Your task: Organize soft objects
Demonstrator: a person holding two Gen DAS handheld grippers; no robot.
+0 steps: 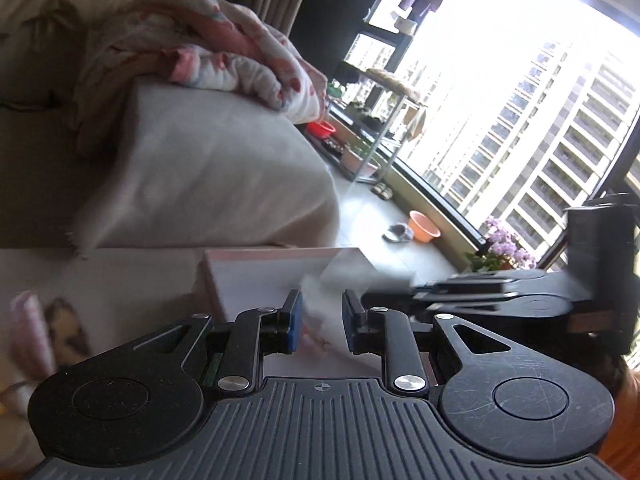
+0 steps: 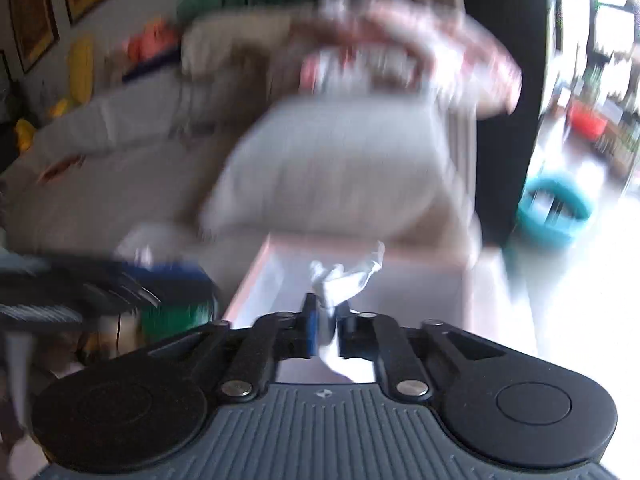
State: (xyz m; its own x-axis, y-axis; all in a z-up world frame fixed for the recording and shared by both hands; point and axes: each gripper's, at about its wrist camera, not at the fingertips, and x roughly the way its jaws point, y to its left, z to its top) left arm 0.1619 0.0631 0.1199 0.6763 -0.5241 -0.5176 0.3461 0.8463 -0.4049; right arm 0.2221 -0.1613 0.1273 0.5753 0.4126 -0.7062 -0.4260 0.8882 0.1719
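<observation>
Plainly, both tools are busy with the same thin white cloth over a shallow pink-rimmed white box [image 1: 256,276] that sits on the pale worktop [image 1: 120,280] in front of a grey-covered sofa [image 1: 208,168]. The left hand-held gripper [image 1: 320,320] has its jaws standing a little apart, and a blurred fold of the white cloth [image 1: 320,300] lies in the gap; whether the blue pads actually press on it I cannot tell. The right hand-held gripper [image 2: 326,320] is nearly closed, with a crumpled tuft of the white cloth [image 2: 344,276] rising out between its fingers and a tail hanging below; the pads appear to be against the fabric, though its view is badly smeared.

On the sofa's arm rests a bundled pink-and-white floral blanket [image 1: 240,52], untouched.

The main risk, as I judge it, is a lost grip: the cloth is thin and slippery, the right jaws hold only a small pinch, and a quick swing could pull it free so it drops outside the box. If the two tools draw apart unevenly, the fold could also bunch up.
</observation>
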